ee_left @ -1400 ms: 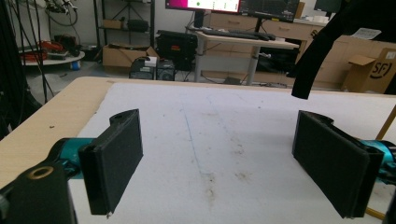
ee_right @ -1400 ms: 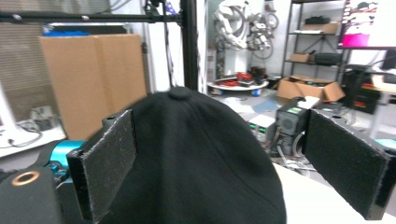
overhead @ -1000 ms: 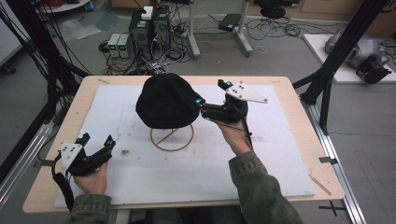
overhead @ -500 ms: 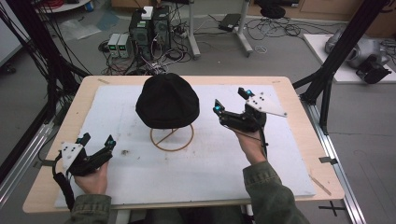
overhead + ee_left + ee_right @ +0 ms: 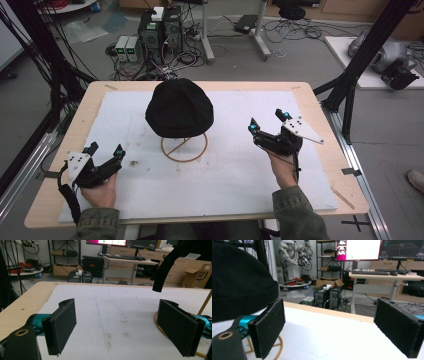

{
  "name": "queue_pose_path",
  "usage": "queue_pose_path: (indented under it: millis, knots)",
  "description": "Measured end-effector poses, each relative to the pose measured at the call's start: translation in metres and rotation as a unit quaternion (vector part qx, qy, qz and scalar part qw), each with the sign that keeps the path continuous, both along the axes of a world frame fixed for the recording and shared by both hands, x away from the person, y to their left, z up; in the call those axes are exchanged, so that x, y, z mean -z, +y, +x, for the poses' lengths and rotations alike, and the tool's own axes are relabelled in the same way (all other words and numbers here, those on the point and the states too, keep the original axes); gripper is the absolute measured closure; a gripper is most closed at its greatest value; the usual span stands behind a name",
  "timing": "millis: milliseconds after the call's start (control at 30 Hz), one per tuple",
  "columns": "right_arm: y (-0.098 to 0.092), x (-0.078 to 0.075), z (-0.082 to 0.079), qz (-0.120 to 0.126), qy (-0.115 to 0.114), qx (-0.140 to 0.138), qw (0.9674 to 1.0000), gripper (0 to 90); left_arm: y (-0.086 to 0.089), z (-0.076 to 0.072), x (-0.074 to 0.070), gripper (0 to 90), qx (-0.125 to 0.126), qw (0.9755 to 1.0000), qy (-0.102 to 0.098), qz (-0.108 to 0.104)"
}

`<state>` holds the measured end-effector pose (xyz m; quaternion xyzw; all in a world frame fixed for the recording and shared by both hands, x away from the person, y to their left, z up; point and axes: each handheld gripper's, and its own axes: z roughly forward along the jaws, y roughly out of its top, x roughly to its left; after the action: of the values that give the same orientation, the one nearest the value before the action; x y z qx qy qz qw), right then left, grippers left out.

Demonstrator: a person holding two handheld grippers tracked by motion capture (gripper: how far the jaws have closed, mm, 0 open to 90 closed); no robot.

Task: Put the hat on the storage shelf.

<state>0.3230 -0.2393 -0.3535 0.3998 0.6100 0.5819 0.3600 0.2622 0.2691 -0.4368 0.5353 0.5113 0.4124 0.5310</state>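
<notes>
A black knit beanie (image 5: 179,108) sits on a stand with a round wooden ring base (image 5: 184,147) at the middle of the white mat (image 5: 225,175). My right gripper (image 5: 268,123) is held open to the right of the beanie, apart from it, with nothing between its jaws. In the right gripper view the beanie (image 5: 239,282) fills the left side beyond the left pad (image 5: 268,327). My left gripper (image 5: 105,149) rests open near the front left of the mat. Its own view shows the ring base (image 5: 160,325) behind the right pad (image 5: 178,327).
The mat lies on a wooden table (image 5: 75,125). Computer boxes and cables (image 5: 160,30) stand on the floor behind it. Black frame legs (image 5: 350,85) rise at the table's right side and at its left (image 5: 55,85).
My right gripper has let go of the beanie, opened, and drawn back to the right and toward the front. The beanie stays on its stand. The left gripper has not moved.
</notes>
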Motion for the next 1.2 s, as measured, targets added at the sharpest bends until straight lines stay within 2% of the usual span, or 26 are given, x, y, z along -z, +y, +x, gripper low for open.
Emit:
queue_pose_path:
  millis: [467,700,900,1000,1067,1200]
  knots:
    - [-0.023,0.035,-0.013,-0.004,0.004,0.054,0.9986,9.4,-0.001,0.001,0.000,16.4,0.000,1.0000,-0.001,0.000]
    - [-0.031,0.054,-0.018,-0.003,0.015,0.066,0.9977,9.4,-0.002,0.001,0.000,16.5,0.001,1.0000,-0.001,-0.001]
    - [-0.035,0.061,-0.021,-0.004,0.025,0.078,0.9966,9.4,-0.002,0.002,0.000,16.5,0.003,1.0000,0.001,0.001]
    - [-0.036,0.069,-0.021,-0.014,0.040,0.086,0.9954,9.4,-0.002,0.002,0.000,16.5,0.003,1.0000,0.001,-0.001]
    - [-0.037,0.071,-0.021,-0.017,0.042,0.090,0.9949,9.4,-0.002,0.002,0.000,16.4,0.004,1.0000,0.001,-0.001]
    - [-0.037,0.073,-0.022,-0.012,0.046,0.091,0.9947,9.5,-0.002,0.002,0.000,16.4,0.004,1.0000,0.001,-0.001]
